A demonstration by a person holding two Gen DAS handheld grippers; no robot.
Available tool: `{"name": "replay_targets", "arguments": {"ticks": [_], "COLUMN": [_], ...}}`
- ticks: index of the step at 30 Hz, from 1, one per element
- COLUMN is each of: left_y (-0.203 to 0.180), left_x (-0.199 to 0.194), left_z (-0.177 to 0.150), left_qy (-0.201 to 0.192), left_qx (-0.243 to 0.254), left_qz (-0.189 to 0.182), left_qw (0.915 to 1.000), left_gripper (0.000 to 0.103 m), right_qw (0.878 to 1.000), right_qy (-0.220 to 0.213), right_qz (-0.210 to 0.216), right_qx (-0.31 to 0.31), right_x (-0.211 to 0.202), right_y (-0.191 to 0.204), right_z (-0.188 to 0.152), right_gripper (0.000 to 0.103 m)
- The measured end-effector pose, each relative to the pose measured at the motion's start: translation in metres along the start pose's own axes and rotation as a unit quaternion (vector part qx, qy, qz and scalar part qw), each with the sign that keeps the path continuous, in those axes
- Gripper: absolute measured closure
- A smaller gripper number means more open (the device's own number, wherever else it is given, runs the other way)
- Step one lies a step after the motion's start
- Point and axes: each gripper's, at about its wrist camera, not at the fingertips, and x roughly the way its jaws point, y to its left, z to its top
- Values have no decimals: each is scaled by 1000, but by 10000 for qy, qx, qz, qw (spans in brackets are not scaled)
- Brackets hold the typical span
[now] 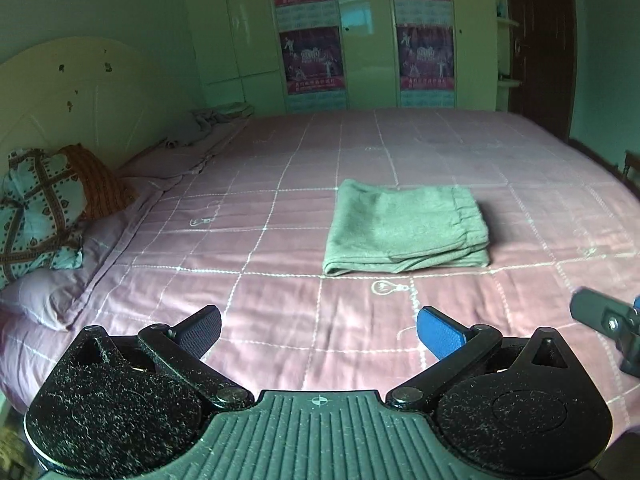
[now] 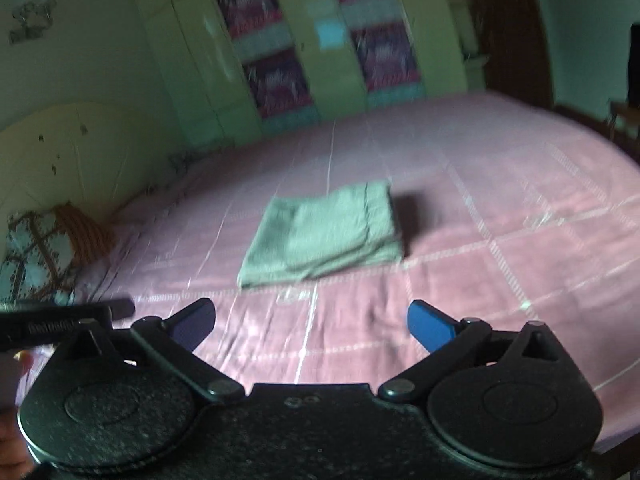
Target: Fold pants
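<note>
Grey-green pants (image 1: 404, 228) lie folded into a flat rectangle on the pink quilted bed (image 1: 280, 312), waistband toward the right. They also show in the right wrist view (image 2: 324, 232), which is blurred. My left gripper (image 1: 320, 330) is open and empty, held above the bed's near part, short of the pants. My right gripper (image 2: 312, 324) is open and empty, also short of the pants. The right gripper's tip shows at the right edge of the left wrist view (image 1: 608, 320).
Patterned pillows (image 1: 44, 208) and a pink pillow (image 1: 60, 284) lie at the left by the headboard (image 1: 80, 92). A crumpled grey cloth (image 1: 208, 120) lies at the bed's far left corner. A wardrobe with posters (image 1: 360, 36) stands behind the bed.
</note>
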Motion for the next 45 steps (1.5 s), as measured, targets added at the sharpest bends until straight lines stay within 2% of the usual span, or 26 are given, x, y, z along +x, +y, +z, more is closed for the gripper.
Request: {"name": "replay_targets", "arguments": {"ticks": [4, 6, 11, 16, 20, 28, 39, 45], "left_y": [1, -1, -10, -12, -18, -20, -18, -14], "left_x": [-14, -16, -17, -14, -9, -6, -1, -1], "left_z": [-3, -3, -5, -7, -8, -6, -5, -5], "left_qy": [-55, -10, -5, 82, 70, 49, 76, 39], "left_qx": [-151, -141, -49, -225, -140, -198, -257, -450], "left_qz": [-62, -1, 79, -192, -205, -274, -209, -449], "left_qw": [9999, 9999, 10000, 9995, 9997, 9994, 9994, 9980], "left_gripper": [0, 0, 0, 0, 0, 0, 0, 0], "right_qw": [9968, 9957, 9935, 9941, 9953, 9935, 9937, 9939], "right_qy": [-132, -334, -289, -232, -354, -500, -513, -615], "right_qz": [-484, -555, -694, -660, -622, -719, -681, -634], "right_qx": [-624, -664, -849, -834, -655, -724, -725, -654], "right_x": [-12, -19, -18, -16, -22, -27, -28, -33], "right_y": [10, 8, 8, 3, -2, -2, -4, -7], "right_z": [14, 15, 12, 12, 16, 18, 18, 18], "right_gripper": [0, 0, 0, 0, 0, 0, 0, 0]}}
